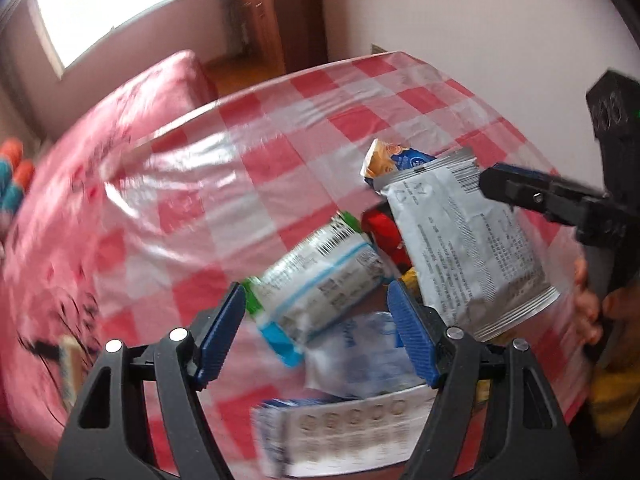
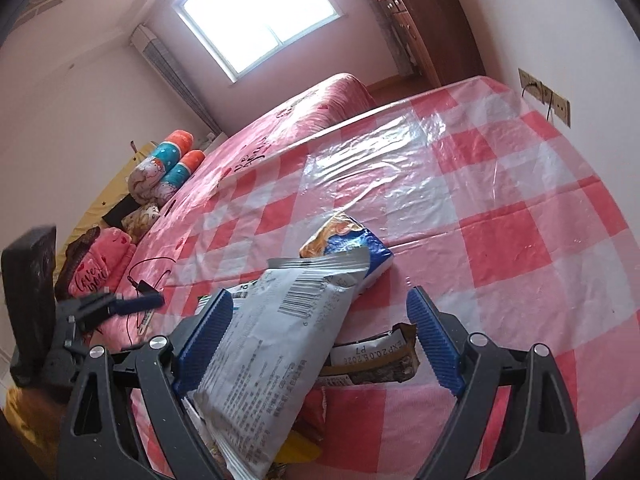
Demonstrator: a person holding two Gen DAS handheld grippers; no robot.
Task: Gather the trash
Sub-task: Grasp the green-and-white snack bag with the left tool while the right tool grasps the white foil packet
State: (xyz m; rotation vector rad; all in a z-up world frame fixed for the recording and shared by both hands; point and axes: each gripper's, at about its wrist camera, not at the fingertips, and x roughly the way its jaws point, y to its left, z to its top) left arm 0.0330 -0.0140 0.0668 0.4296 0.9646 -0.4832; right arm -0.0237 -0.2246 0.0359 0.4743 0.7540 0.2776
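Fingers of both grippers stand apart, gripping nothing: right gripper [image 2: 320, 344] straddles the tilted grey wrapper [image 2: 264, 360], which leans on its left pad; left gripper [image 1: 320, 340] hangs over the blue-and-green packet [image 1: 320, 280]. Litter is heaped near the table [image 2: 520, 208] front edge. Risks, in order: heap pushed overboard; slick wrapper slipping out; small pieces beneath missed
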